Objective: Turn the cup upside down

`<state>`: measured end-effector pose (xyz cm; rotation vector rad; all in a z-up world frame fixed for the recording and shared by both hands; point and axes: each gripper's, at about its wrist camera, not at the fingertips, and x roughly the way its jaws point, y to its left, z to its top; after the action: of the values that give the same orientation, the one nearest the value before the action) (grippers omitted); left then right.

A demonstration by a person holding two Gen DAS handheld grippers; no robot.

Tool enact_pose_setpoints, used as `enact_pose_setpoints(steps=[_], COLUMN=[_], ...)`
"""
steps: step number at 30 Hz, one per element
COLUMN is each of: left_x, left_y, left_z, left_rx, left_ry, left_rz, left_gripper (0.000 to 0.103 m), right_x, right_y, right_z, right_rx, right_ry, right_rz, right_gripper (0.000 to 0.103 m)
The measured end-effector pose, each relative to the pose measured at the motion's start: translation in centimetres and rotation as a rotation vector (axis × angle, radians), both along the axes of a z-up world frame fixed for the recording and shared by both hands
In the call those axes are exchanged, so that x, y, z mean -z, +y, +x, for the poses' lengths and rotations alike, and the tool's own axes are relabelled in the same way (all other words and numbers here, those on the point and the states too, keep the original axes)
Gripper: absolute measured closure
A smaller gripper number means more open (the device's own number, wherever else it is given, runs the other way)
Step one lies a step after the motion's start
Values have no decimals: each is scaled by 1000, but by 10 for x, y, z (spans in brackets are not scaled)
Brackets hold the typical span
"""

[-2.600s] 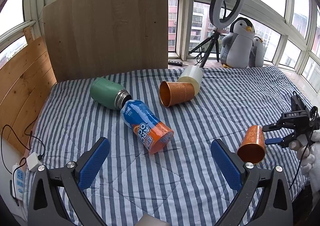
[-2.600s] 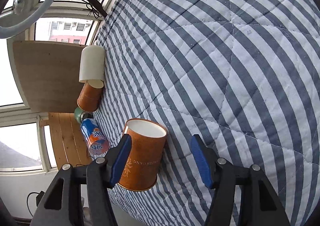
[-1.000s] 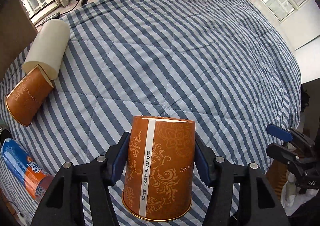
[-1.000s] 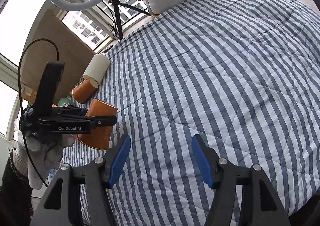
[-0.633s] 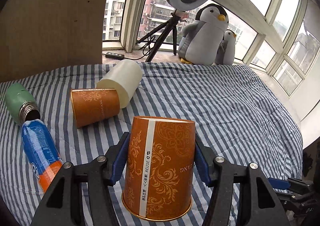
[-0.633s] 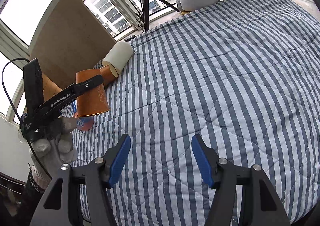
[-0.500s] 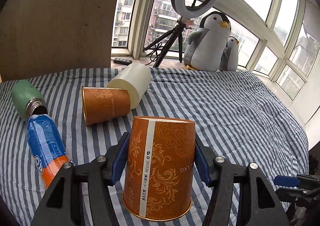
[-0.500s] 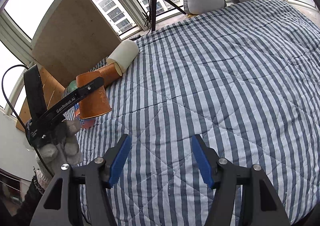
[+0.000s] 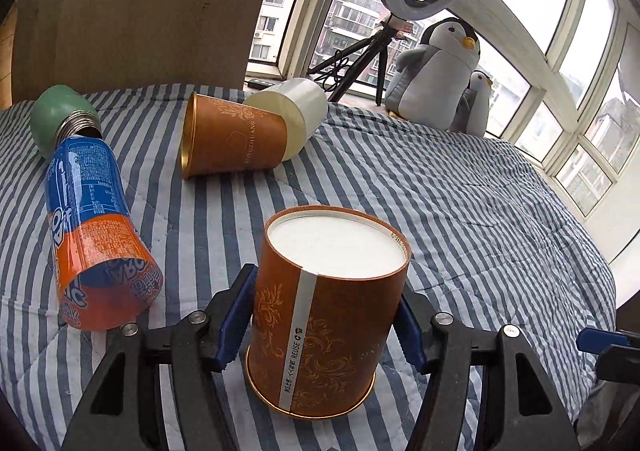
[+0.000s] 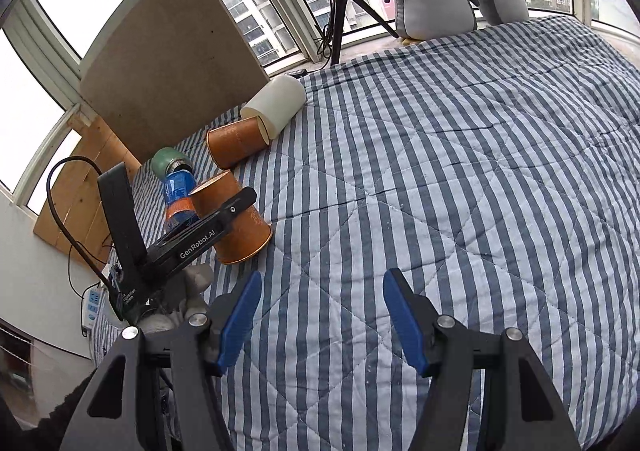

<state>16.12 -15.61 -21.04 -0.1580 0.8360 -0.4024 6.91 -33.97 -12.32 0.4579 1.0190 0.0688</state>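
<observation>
An orange paper cup (image 9: 320, 331) with gold scrollwork stands upside down on the striped bedspread, its white base up and its rim on the cloth. My left gripper (image 9: 326, 321) has its blue pads against both sides of the cup. The same cup (image 10: 240, 235) and the left gripper's black body show in the right wrist view at the left. My right gripper (image 10: 322, 321) is open and empty above the bedspread, apart from the cup, to its right.
A second orange cup (image 9: 236, 139) lies on its side against a cream cup (image 9: 296, 111). A blue and orange bottle (image 9: 92, 219) and a green flask (image 9: 60, 123) lie at the left. A wooden board, a ring light tripod and penguin toys (image 9: 436, 75) stand behind the bed.
My left gripper has lowered the cup and tilted so the white base now shows, with the rim down on the bedspread near the bottle. My right gripper has stayed open and drawn back.
</observation>
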Motion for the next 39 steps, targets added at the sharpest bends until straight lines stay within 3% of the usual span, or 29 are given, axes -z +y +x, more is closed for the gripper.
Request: enact_pose_setpoints(steps=[2, 7, 14, 21, 28, 33, 39], left_x=[0, -10, -29, -81, -131, -143, -142], left_y=[1, 4, 19, 64, 100, 121, 134], left_z=[-5, -16, -48, -112, -203, -232, -251], left_rx=[5, 24, 40, -44, -224, -276, -313], left_ry=[-8, -34, -93, -292, -600, -600, -594], left_rz=[19, 16, 46, 44, 113, 55, 107], left_gripper=[25, 16, 15, 14, 1, 1, 1], right_x=[0, 0, -10, -26, -53, -71, -80], right_y=[3, 12, 33, 67, 103, 118, 130], right_z=[1, -4, -15, -36, -65, -89, -101], right_rx=[-8, -18, -18, 9, 86, 120, 123], right_ry=[-2, -21, -126, -339, -586, -722, -786], right_rz=[-7, -21, -149, -275, -402, -427, -444], right_gripper=[44, 44, 44, 42, 38, 29, 17])
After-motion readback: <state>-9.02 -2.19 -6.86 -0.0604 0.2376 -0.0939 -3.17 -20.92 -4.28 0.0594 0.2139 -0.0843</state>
